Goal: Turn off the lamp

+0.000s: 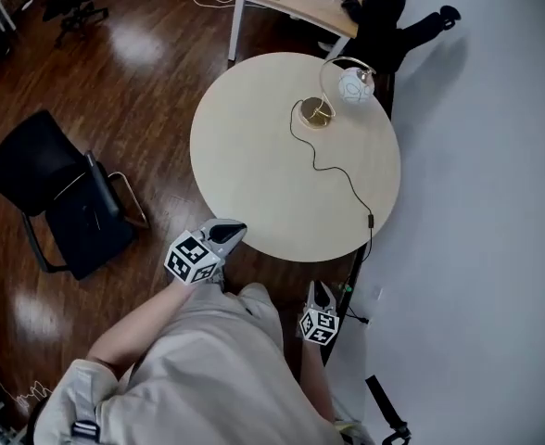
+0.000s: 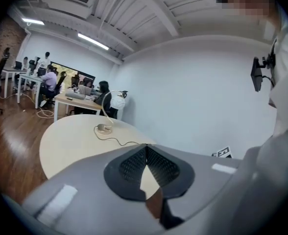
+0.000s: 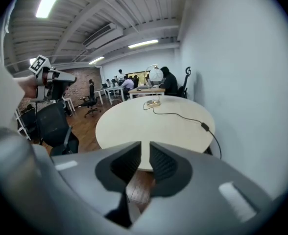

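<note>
The room has a dark wood floor (image 1: 161, 54) and a white wall (image 1: 495, 202). A round, pale table (image 1: 254, 156) stands close to the wall. A black chair (image 1: 59, 193) sits off to the left of it.

The lamp (image 1: 354, 85) stands at the far edge of the table, on the side next to the wall. It has a white ball on top and a gold base (image 1: 316, 112). A thin black cord (image 1: 333, 168) runs from the base across the table top to the near right edge. A small black block (image 1: 370, 221) sits on the cord there. It may be the switch. After that the cord drops over the edge.

Both grippers are on the near side, far from the lamp. The left gripper (image 1: 235, 228) is at the near edge of the table. Its jaws are tips together with nothing in them. The right gripper (image 1: 321, 290) is just off the near right edge, lower down. Its jaws stand a little apart, and nothing is between them.

The lamp is straight ahead of both grippers, across the whole table. The cord runs toward the right gripper, so that one is nearer to the block. I think it only needs a short reach forward and a bit to the right.
</note>
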The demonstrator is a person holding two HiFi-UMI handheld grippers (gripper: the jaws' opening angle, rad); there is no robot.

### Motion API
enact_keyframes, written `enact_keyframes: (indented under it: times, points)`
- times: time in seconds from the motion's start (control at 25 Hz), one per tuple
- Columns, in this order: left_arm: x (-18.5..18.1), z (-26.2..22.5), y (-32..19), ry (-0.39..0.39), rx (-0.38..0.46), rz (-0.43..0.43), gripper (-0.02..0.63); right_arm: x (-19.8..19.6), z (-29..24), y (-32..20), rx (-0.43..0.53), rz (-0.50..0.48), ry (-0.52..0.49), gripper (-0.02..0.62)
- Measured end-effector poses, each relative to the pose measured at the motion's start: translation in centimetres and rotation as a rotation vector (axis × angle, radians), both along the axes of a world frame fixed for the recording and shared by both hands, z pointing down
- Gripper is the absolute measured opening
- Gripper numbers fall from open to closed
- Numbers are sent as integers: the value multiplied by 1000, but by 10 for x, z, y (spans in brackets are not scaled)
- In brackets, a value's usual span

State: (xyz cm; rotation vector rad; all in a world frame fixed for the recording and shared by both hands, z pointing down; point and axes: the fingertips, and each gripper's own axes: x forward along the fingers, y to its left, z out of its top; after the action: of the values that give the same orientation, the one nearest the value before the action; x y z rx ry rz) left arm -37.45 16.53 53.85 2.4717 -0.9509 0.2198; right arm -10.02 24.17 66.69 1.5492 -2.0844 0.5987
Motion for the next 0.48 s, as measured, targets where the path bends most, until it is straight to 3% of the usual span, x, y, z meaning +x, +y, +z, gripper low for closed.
enact_keyframes:
  times: [0.2,0.48]
  points:
    - [71,-15,37,83,-48,129,-18,2,-34,19,104,29,-47,54]
    - [146,-34,102,7,-15,297,-18,18,-121,54,285,33,-121,54]
